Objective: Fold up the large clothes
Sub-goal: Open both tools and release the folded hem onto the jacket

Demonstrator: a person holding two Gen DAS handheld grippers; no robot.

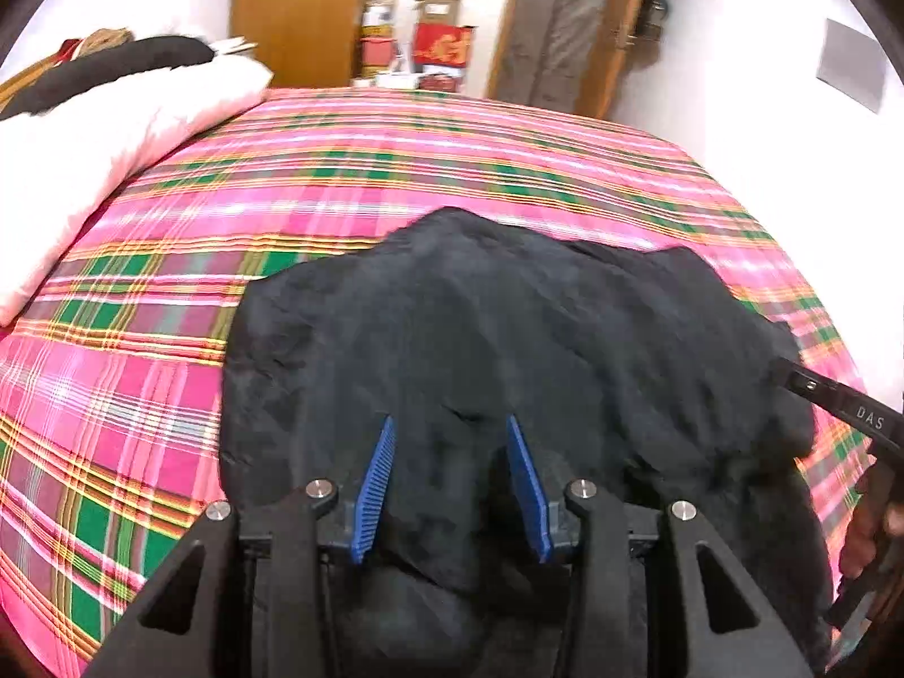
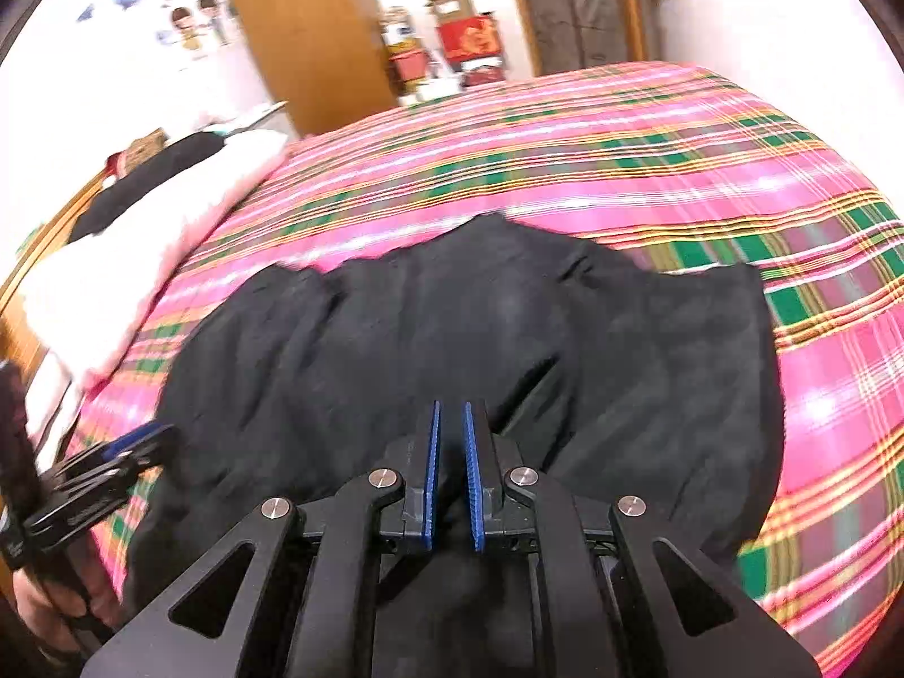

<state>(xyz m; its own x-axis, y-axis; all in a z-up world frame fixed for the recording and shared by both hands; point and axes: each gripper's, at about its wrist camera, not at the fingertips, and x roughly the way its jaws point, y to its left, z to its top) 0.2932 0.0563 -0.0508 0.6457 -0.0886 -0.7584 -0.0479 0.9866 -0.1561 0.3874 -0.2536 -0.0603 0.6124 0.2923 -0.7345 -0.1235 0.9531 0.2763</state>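
The black garment (image 1: 508,339) lies rumpled on a bed covered by a pink, green and yellow plaid bedspread (image 1: 395,169), occupying the near half of the bed and running under both tools toward the person. Its far edge is uneven, rising to a soft peak at about 12 o'clock from the left gripper (image 1: 449,424), with creases and shallow folds across the cloth. The left gripper hangs over the garment, angled downward, with its blue-padded fingers (image 1: 376,486) spread well apart and only cloth showing below the gap; nothing is pinched between them. The right gripper (image 2: 450,412) is also tilted down over the garment, its blue pads (image 2: 432,474) drawn nearly together with only a narrow slit left; no cloth can be seen caught in that slit, though the dark fabric beneath makes this hard to confirm. From the left tool, the right one enters at about 3 o'clock, with its black finger resting at the garment's right edge; from the right tool, the left one shows at about 9 o'clock, blurred, with a hand (image 2: 51,610) gripping its handle. A white and pale pink quilt (image 1: 113,130) is heaped at about 10 o'clock on the bed, well apart from the garment, with a dark item (image 1: 113,65) lying on top of it. Beyond the bed, at 12 o'clock, stand a wooden cabinet (image 1: 299,11) and a stack of red and brown boxes (image 1: 440,39) against a white wall.
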